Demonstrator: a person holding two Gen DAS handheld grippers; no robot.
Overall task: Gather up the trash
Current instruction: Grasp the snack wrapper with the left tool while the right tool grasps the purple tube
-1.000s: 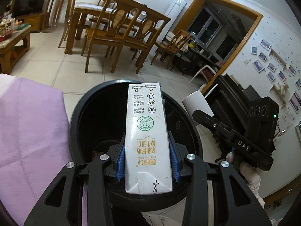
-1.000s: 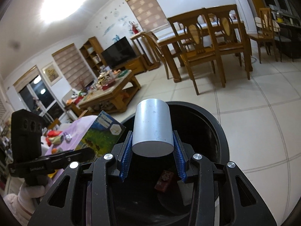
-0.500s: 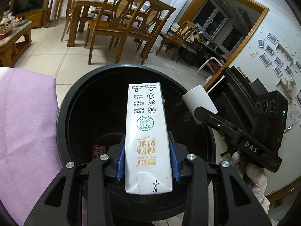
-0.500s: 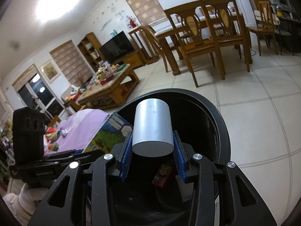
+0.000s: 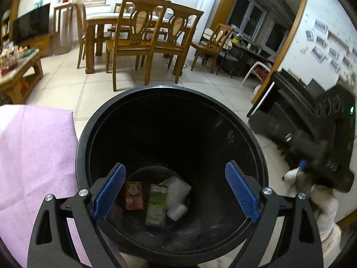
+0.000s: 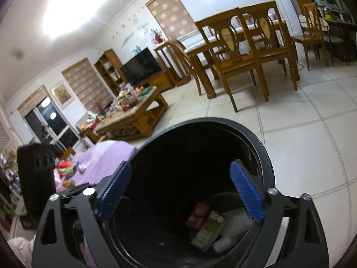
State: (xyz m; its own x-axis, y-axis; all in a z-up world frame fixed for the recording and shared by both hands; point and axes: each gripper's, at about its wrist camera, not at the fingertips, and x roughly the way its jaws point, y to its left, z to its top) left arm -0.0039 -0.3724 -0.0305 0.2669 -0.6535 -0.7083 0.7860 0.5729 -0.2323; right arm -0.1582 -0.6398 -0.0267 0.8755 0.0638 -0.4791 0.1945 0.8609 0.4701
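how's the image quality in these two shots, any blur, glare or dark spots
Left wrist view: the other gripper at the right edge is motion-blurred, and the round black plastic bin swallows light, though the trash at its bottom stays readable. Right wrist view: a ceiling light blows out white; fisheye curves the floor tile lines.

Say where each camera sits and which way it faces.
Left wrist: on the left tool, open, looking down into the black bin; the right tool's body and gloved hand show.
Right wrist: on the right tool, open, above the same bin; the left tool's body shows.
Shared: bin, red packet, dining chairs.
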